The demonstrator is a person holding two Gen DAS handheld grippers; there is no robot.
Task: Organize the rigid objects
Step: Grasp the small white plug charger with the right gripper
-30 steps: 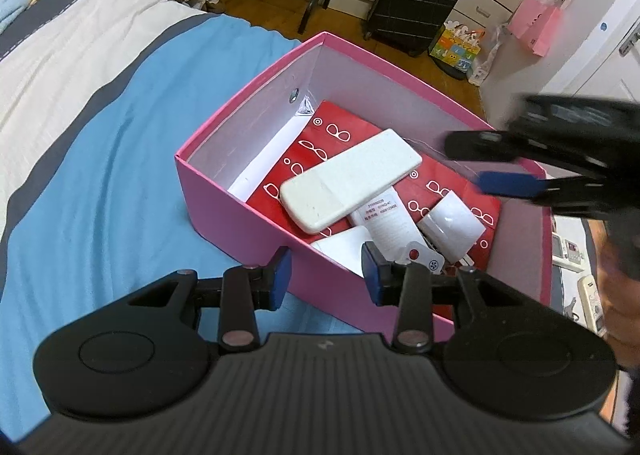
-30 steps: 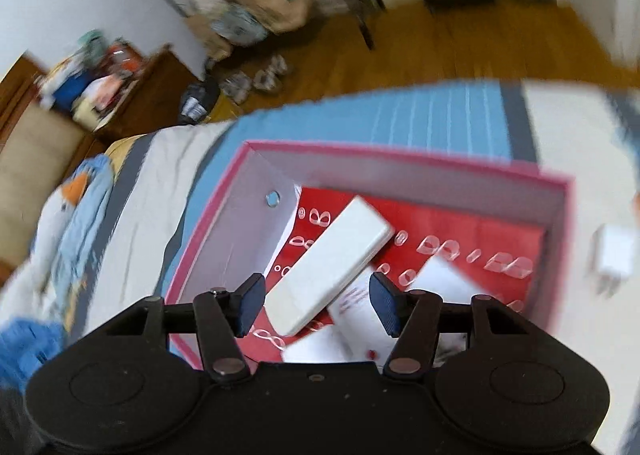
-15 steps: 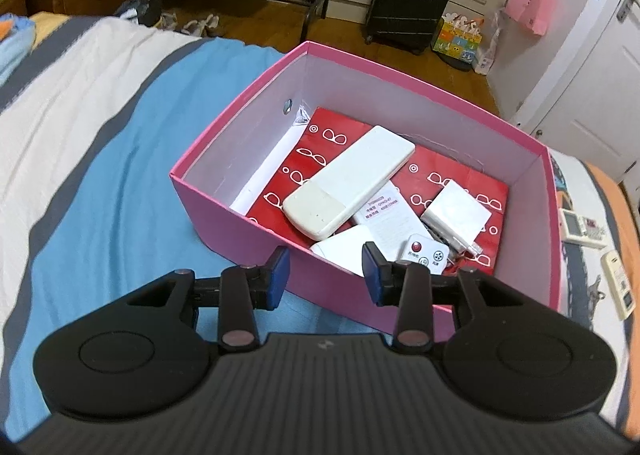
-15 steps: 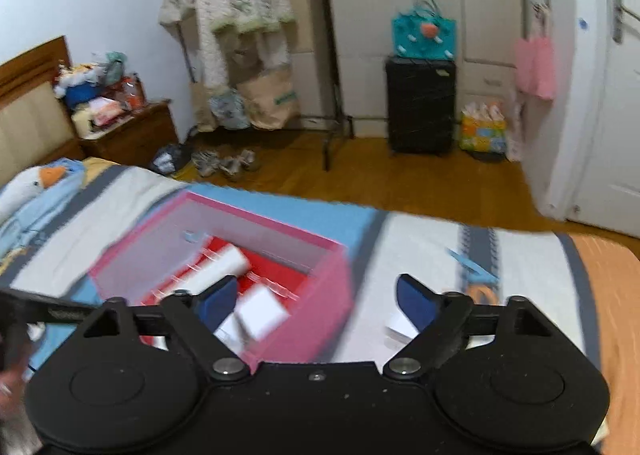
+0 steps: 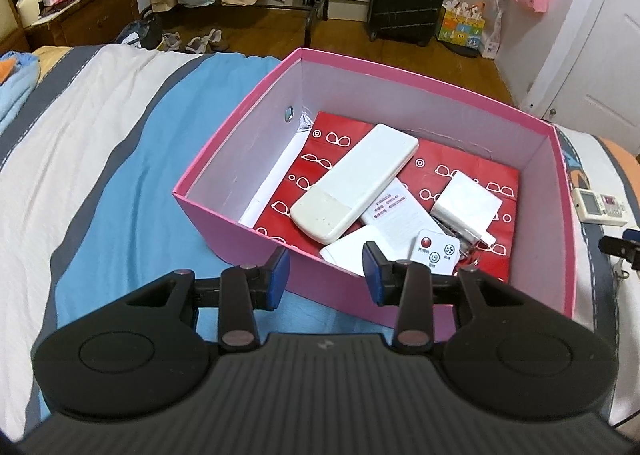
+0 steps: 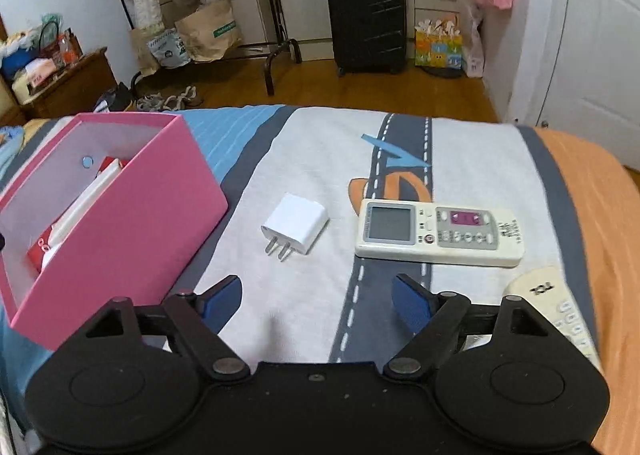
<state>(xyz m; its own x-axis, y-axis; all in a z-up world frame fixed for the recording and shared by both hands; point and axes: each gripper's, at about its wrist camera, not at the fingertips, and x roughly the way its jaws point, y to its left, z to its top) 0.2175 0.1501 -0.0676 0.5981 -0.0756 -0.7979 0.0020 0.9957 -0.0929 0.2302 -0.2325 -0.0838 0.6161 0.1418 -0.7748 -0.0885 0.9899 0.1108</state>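
A pink box [image 5: 240, 159] sits on the bed and holds a long white remote [image 5: 356, 183], a white charger [image 5: 466, 203], a small fan remote [image 5: 436, 251] and white cards on red paper. My left gripper [image 5: 325, 273] is open and empty, just in front of the box's near wall. In the right wrist view the box [image 6: 132, 215] is at the left. A white plug adapter [image 6: 296, 229], a white air-conditioner remote [image 6: 438, 233] and a cream remote [image 6: 556, 307] lie on the bed. My right gripper [image 6: 316, 301] is wide open and empty, just short of the adapter.
The air-conditioner remote also shows in the left wrist view [image 5: 600, 207] right of the box. Beyond the bed's far edge are a wooden floor, a black suitcase [image 6: 368, 23], paper bags [image 6: 208, 31] and a clothes rack. A wooden nightstand [image 5: 80, 19] stands at the far left.
My right gripper has swung out of the box and to the right, over the bed, and opened wider. My left gripper has stayed in front of the box.
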